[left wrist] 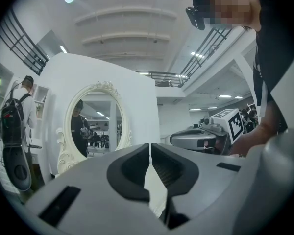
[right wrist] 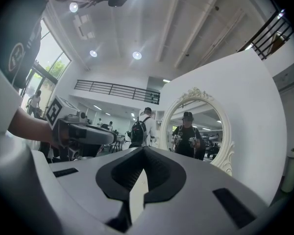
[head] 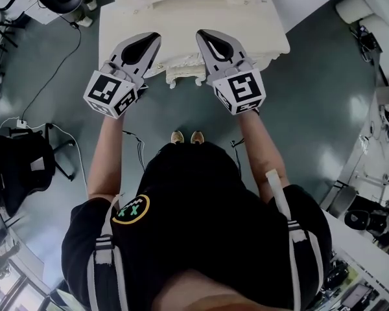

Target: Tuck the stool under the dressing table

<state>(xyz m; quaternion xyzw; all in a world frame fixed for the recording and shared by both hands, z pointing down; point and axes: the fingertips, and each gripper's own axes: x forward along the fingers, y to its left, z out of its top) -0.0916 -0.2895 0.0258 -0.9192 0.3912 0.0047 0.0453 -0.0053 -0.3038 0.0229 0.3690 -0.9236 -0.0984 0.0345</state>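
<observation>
Left gripper point(left wrist: 150, 153), ribbed fingers point(left wrist: 167, 168) together; ornate oval mirror point(left wrist: 95, 126).

The dressing table point(head: 181, 18) stands just ahead of the person's feet point(head: 177, 137), with its oval mirror point(left wrist: 95, 126) at the back. The left gripper point(head: 154, 39) and right gripper point(head: 202, 34) sit side by side over its front edge. An office chair point(head: 19, 167) stands on the floor point(head: 311, 96), well to the left.

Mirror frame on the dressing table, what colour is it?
The mirror frame is white with carved scrolls, best seen in the left gripper view.
</observation>
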